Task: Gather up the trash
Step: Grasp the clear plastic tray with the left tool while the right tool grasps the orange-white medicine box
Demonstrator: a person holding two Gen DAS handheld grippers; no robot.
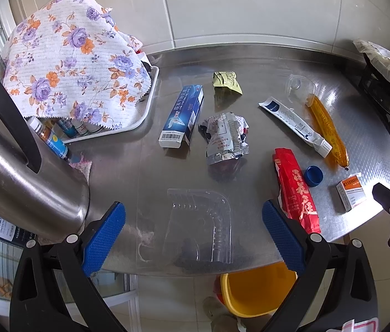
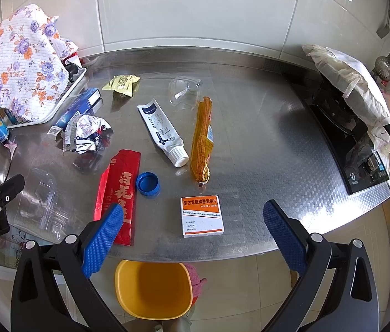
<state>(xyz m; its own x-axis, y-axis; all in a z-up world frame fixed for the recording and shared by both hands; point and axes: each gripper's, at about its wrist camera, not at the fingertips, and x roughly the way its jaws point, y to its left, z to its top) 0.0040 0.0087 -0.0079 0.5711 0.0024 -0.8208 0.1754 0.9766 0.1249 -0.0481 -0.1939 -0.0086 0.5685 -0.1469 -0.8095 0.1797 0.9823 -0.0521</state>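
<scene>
Both hand-held grippers wide open, empty: left hand-held gripper (image 1: 193, 232) | right hand-held gripper (image 2: 193, 232) | over tabletop (image 2: 250, 138) litter | yellow bin (image 2: 153, 290) below

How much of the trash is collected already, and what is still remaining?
Nothing looks done: the yellow bin below the counter edge appears empty. Nothing is in hand; the left gripper and right gripper are both open. Left on the counter: red wrapper, blue cap, medicine box, tube, orange sausage pack, crumpled foil and more.

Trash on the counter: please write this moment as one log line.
left: open, empty | right: open, empty | trash on counter | bin below edge
</scene>
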